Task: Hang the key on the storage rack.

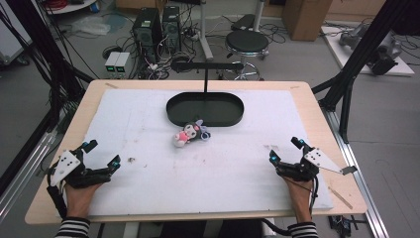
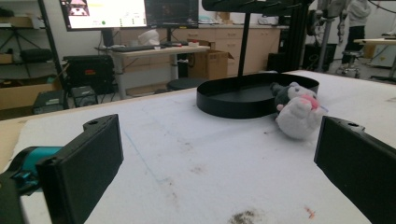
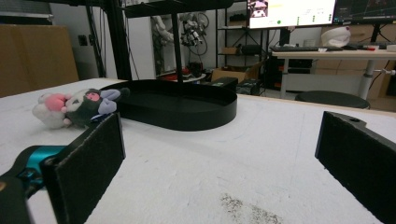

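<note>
A small plush toy [image 1: 190, 134], white, pink and dark grey, lies on its side on the white mat just in front of a black oval tray [image 1: 205, 109] with an upright post. The plush [image 2: 299, 111] shows ahead and to the right in the left gripper view, and the plush [image 3: 74, 108] ahead and to the left in the right gripper view. My left gripper [image 1: 101, 155] rests open at the table's front left, nothing between its jaws. My right gripper [image 1: 285, 149] rests open at the front right, likewise empty. Both are well short of the toy.
The white mat [image 1: 148, 163] covers most of the wooden table [image 1: 44, 198]. Small dark stains mark the mat [image 1: 131, 159]. Behind the table stand a black stool [image 1: 246, 42], computer towers [image 1: 147, 27] and cables on the floor. Black frame posts flank both sides.
</note>
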Available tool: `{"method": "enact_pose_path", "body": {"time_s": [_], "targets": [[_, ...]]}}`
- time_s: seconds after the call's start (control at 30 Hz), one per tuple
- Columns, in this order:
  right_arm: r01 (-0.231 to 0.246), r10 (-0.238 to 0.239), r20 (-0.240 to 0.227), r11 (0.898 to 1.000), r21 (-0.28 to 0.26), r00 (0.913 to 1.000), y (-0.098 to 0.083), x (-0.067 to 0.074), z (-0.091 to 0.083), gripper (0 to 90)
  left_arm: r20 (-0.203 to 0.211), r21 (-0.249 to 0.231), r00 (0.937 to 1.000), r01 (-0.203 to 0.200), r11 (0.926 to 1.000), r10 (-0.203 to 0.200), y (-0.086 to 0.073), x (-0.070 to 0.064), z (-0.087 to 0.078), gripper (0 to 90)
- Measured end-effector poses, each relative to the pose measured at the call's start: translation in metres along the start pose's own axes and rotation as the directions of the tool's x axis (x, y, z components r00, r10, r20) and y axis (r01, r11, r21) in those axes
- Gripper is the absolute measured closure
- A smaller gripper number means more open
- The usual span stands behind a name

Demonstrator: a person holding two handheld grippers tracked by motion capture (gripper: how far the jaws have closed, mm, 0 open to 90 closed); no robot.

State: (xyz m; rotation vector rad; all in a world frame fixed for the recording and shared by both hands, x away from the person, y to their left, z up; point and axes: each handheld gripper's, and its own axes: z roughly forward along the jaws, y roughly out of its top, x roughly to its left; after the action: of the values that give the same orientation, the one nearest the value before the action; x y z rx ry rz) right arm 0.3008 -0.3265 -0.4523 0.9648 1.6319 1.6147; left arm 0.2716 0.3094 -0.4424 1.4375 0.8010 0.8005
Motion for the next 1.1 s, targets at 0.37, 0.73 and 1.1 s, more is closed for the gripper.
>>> {"method": "enact_pose_path", "body": {"time_s": [0.37, 0.73, 1.1], "targets": [[0.005, -0.005, -0.001, 1.000, 0.003, 1.0000, 0.000, 0.000, 0.000, 0.5, 0.093, 0.072, 0.9952, -0.038, 0.9967, 0.032, 0.049, 0.001, 0.032, 1.7], [0.005, -0.005, -0.002, 1.000, 0.003, 1.0000, 0.000, 0.000, 0.000, 0.5, 0.196, 0.171, 0.9769, -0.119, 0.9780, 0.085, 0.090, -0.012, 0.074, 1.7], [0.005, -0.005, -0.001, 1.000, 0.003, 1.0000, 0.000, 0.000, 0.000, 0.5, 0.296, 0.286, 0.9483, -0.202, 0.9367, 0.115, 0.112, -0.029, 0.114, 1.7]]}}
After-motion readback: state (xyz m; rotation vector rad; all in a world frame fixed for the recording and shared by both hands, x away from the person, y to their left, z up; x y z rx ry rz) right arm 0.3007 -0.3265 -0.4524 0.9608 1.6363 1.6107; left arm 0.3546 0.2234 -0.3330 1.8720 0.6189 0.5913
